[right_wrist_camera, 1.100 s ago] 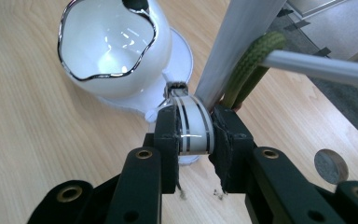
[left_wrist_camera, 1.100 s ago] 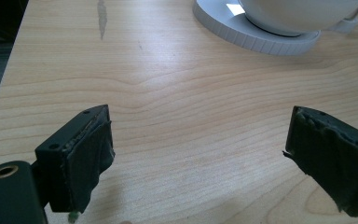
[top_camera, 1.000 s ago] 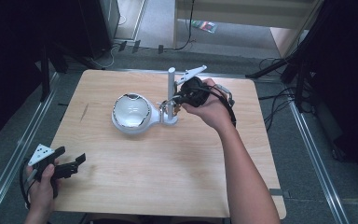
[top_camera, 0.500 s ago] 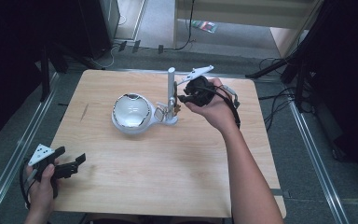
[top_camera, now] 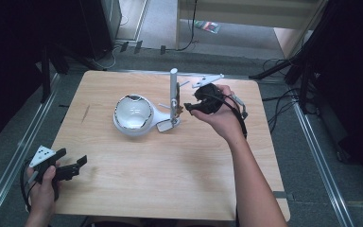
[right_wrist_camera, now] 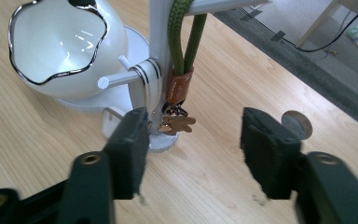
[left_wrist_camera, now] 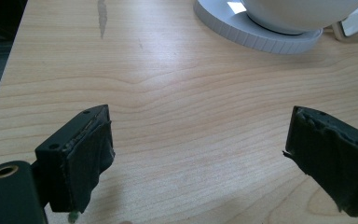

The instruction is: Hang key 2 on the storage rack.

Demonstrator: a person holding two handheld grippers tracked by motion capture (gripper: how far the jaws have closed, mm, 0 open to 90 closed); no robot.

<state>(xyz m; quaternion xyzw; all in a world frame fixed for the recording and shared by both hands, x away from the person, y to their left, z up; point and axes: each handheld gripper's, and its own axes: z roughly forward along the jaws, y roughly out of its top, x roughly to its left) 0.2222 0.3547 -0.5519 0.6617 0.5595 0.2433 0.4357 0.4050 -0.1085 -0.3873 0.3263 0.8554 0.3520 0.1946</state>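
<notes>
Drawing back a little from the white metal stand [top_camera: 173, 97], the right gripper [top_camera: 194, 107] now hovers just right of it, jaws apart and empty. An olive-green cord loop with small charms [right_wrist_camera: 182, 56] hangs from the stand's arm beside the white chrome-rimmed bowl [top_camera: 133, 113]. A good grasp would likely centre both jaws on the cord's leather band. Near the table's left corner, the left gripper [top_camera: 71, 166] rests open.

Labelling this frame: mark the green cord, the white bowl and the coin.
green cord [right_wrist_camera: 179, 42], right gripper view, on its left strand.
white bowl [right_wrist_camera: 56, 44], right gripper view, on its inner wall.
coin [right_wrist_camera: 298, 123], right gripper view, on its face.
</notes>
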